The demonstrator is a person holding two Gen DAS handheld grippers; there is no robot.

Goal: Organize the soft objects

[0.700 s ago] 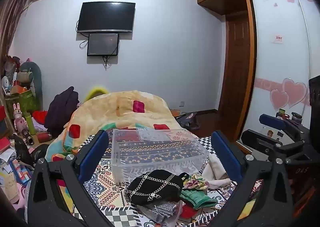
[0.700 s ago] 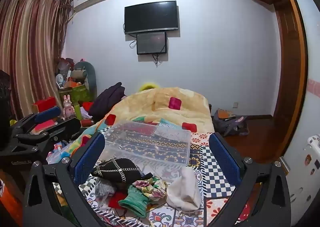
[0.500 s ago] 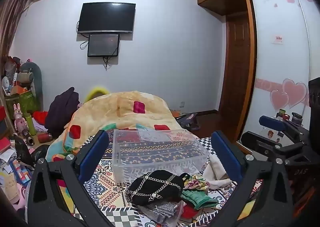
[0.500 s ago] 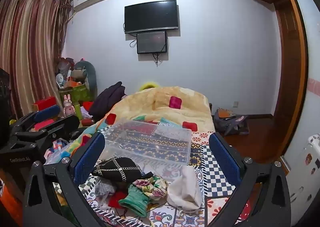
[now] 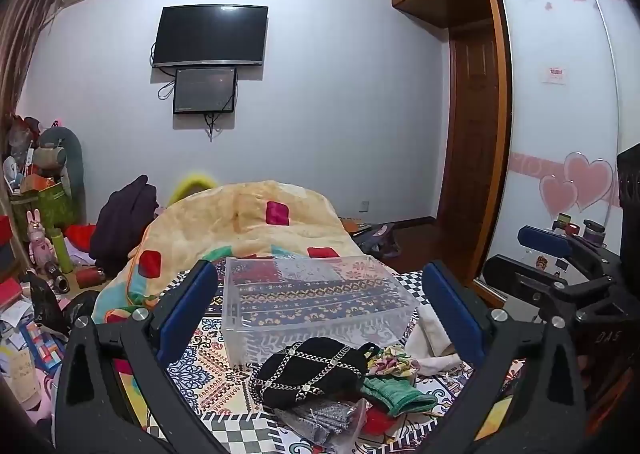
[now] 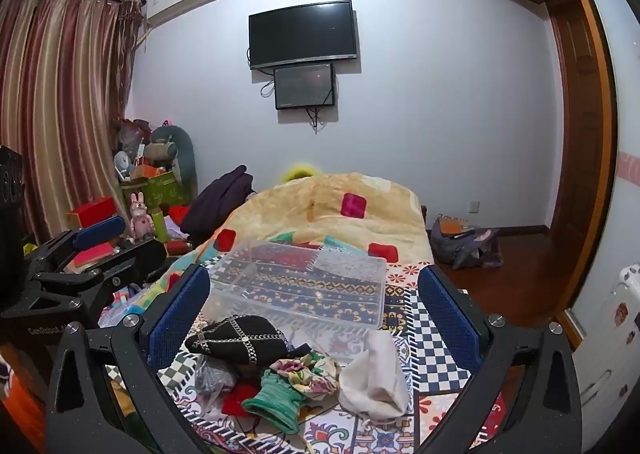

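Observation:
A pile of soft items lies on the patterned bedspread: a black hat with silver chains [image 5: 308, 372] [image 6: 240, 340], a green knit piece [image 5: 394, 392] [image 6: 276, 400], a floral cloth [image 6: 308, 370], a white cloth [image 6: 376, 374] [image 5: 430, 340], a grey item in a plastic bag [image 5: 324, 416]. Behind them sits an empty clear plastic bin [image 5: 316, 302] [image 6: 304, 282]. My left gripper [image 5: 320, 310] is open and empty above the pile. My right gripper [image 6: 314, 306] is open and empty, just right of it.
A yellow quilt [image 5: 248, 221] is heaped on the far half of the bed. Cluttered toys and boxes [image 6: 140, 193] stand at the left by the curtains. A wardrobe [image 5: 560, 133] and door are on the right; a bag [image 6: 464, 242] lies on the floor.
Both grippers have stayed nearly still, with only a slight drift of view. Nothing on the bed has moved.

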